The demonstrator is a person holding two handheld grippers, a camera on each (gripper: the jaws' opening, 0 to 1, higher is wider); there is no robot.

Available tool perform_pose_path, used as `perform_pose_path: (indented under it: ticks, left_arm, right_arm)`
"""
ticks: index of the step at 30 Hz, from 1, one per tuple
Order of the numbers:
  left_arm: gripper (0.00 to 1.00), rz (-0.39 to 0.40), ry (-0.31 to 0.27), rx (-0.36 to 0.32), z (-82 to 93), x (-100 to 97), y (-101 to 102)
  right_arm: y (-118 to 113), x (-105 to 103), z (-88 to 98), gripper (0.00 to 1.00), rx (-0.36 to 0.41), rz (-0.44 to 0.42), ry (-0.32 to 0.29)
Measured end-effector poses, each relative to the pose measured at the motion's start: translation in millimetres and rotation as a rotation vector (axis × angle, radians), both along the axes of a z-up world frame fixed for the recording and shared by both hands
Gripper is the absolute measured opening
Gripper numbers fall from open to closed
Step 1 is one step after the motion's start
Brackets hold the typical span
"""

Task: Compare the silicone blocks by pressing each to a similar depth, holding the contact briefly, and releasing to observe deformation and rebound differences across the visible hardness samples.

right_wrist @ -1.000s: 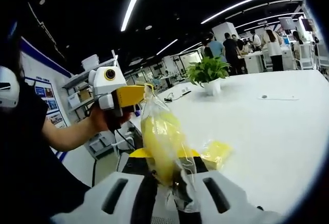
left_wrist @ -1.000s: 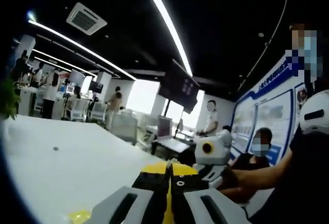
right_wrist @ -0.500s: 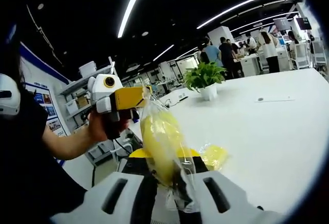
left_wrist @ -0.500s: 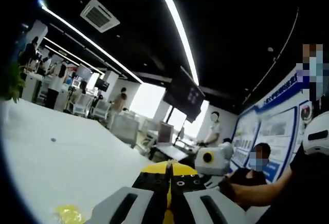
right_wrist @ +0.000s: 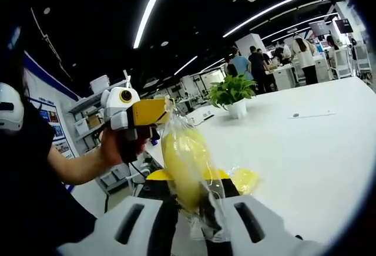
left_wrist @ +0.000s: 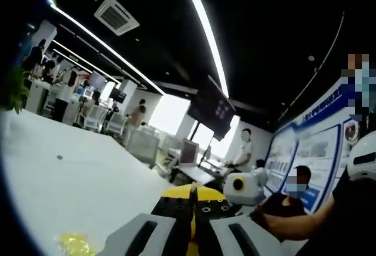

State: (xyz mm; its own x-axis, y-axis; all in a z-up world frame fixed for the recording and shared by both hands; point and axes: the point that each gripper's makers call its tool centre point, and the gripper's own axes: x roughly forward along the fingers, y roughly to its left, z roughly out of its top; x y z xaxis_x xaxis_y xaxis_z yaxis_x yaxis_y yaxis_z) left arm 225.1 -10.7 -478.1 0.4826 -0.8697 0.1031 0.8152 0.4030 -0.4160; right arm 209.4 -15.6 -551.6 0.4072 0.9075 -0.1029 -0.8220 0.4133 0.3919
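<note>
Bag [right_wrist: 187, 161] unchanged between both tools.

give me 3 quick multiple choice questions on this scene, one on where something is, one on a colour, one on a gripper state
1. Where is the potted plant?
A. on the white table
B. on the floor
C. on a shelf

2. What colour is the block inside the clear bag?
A. blue
B. yellow
C. red

3. How does the right gripper stand?
A. wide open and empty
B. shut on the bag
C. resting flat on the table

Answers:
1. A, the plant stands on the far part of the white table in the right gripper view.
2. B, the bag's contents are yellow.
3. B, the jaws pinch the bag's lower end, while the left gripper holds its top.
</note>
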Motion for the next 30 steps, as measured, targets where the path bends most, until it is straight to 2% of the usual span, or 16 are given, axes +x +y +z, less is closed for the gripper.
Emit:
perform_pose_path:
  ticks: [1,4,7,12,15,19,24,30]
  left_arm:
    - [0.00,0.002,-0.003,0.001,0.7,0.4,-0.4]
    - [0.00,0.005,-0.010,-0.001,3.7,1.9,-1.2]
    - [0.00,0.019,-0.020,0.009,5.2,5.6,-0.6]
    - [0.00,0.039,-0.019,0.012,3.9,11.0,0.7]
    - [0.00,0.048,-0.004,0.005,2.4,15.5,2.4]
    - [0.00,0.054,0.012,0.000,-0.7,19.7,3.3]
    - [0.00,0.059,0.021,0.000,-4.7,21.0,2.9]
    - [0.00,0.075,0.027,-0.001,-10.5,24.6,1.7]
  right_arm:
    - [-0.1,0.9,0.8,0.10,0.017,0.001,0.023]
    - [0.1,4.5,3.8,0.11,0.027,-0.012,-0.009]
    - [0.4,7.7,4.3,0.13,0.041,-0.014,-0.004]
    - [1.2,13.2,3.6,0.15,0.028,-0.024,-0.045]
    - [1.1,17.6,2.5,0.17,0.022,-0.041,-0.090]
    - [-1.9,22.7,-0.3,0.23,-0.002,-0.066,-0.122]
    - [-10.7,30.8,-2.5,0.33,0.002,-0.107,-0.119]
    - [-20.6,35.2,-15.5,0.38,-0.032,-0.153,-0.118]
